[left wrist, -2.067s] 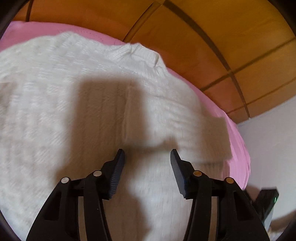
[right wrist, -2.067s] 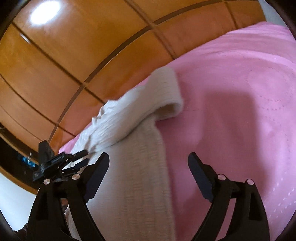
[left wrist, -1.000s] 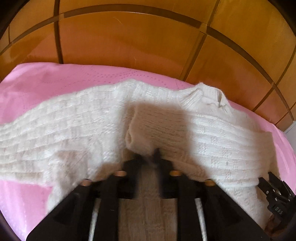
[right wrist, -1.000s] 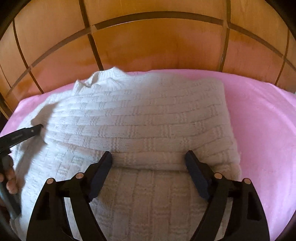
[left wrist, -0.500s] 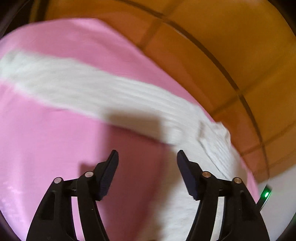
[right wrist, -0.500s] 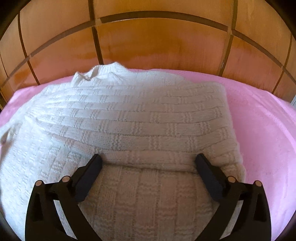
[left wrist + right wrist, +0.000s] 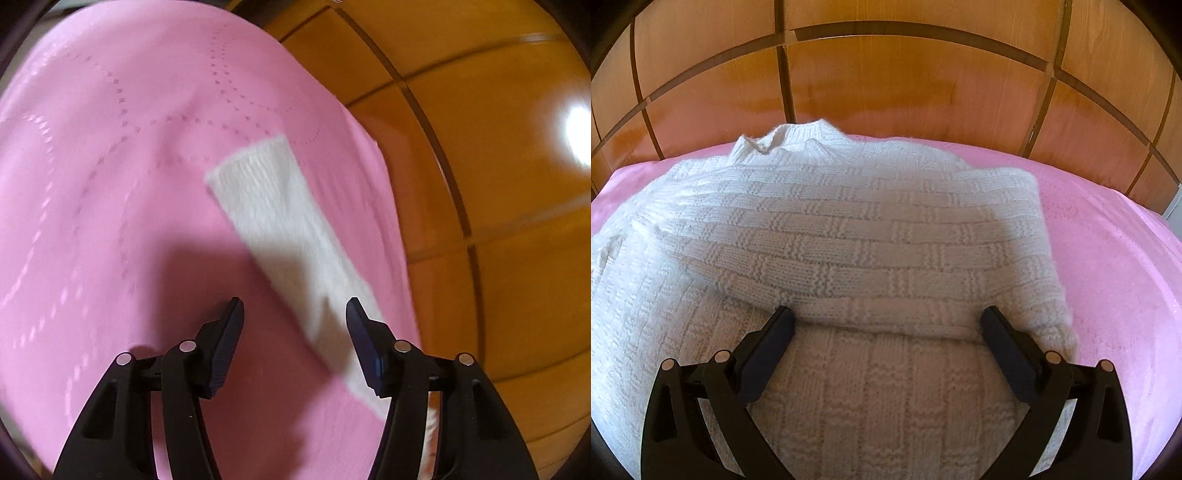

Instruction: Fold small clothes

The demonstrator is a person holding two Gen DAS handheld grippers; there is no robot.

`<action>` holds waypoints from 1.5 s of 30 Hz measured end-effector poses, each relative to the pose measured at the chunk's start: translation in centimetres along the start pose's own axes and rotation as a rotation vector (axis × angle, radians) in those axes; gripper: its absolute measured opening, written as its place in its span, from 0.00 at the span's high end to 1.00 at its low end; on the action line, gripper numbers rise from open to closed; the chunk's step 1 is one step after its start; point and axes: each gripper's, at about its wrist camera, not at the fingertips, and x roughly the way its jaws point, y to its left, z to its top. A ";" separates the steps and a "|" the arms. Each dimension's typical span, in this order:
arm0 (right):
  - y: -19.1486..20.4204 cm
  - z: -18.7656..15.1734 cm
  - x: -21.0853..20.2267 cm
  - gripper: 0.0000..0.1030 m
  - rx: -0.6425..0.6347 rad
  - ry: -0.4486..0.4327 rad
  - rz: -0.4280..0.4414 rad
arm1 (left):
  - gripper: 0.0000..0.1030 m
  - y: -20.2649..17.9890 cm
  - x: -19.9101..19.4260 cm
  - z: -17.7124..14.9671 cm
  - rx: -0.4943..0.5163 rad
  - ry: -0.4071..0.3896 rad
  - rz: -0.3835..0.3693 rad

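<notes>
A white knitted sweater lies on a pink bedspread, collar toward the wooden panels, with one sleeve folded across its body. My right gripper is open and empty, hovering just over the sweater's middle at the folded sleeve's edge. In the left wrist view, the other sleeve lies stretched out flat on the pink spread, cuff at the far end. My left gripper is open and empty above the sleeve's near part; the sleeve runs under the right finger.
Orange-brown wooden panels stand right behind the bed and along its side. The pink spread extends to the left of the stretched sleeve and to the right of the sweater's body.
My left gripper was shut on the sweater a second ago, has opened and swung left over the outstretched sleeve. My right gripper has stayed open and eased slightly closer over the sweater.
</notes>
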 end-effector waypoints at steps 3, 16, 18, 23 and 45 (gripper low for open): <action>0.1 0.1 0.1 0.02 -0.004 0.001 -0.006 | 0.51 -0.1 1.6 1.5 -0.028 0.007 0.009; 0.3 0.1 0.2 0.02 -0.008 -0.005 -0.018 | 0.94 -11.3 0.6 -4.0 0.433 0.024 -0.044; 0.3 0.1 0.2 0.02 -0.006 -0.006 -0.017 | 0.94 -14.0 0.5 -7.8 0.528 0.054 -0.097; 0.2 0.0 0.0 0.02 -0.001 -0.008 -0.008 | 0.94 -18.8 2.6 -16.6 0.732 0.171 -0.155; 2.6 1.9 -4.4 0.31 0.104 -0.021 0.292 | 0.56 -14.9 2.7 -27.5 0.914 0.326 -0.122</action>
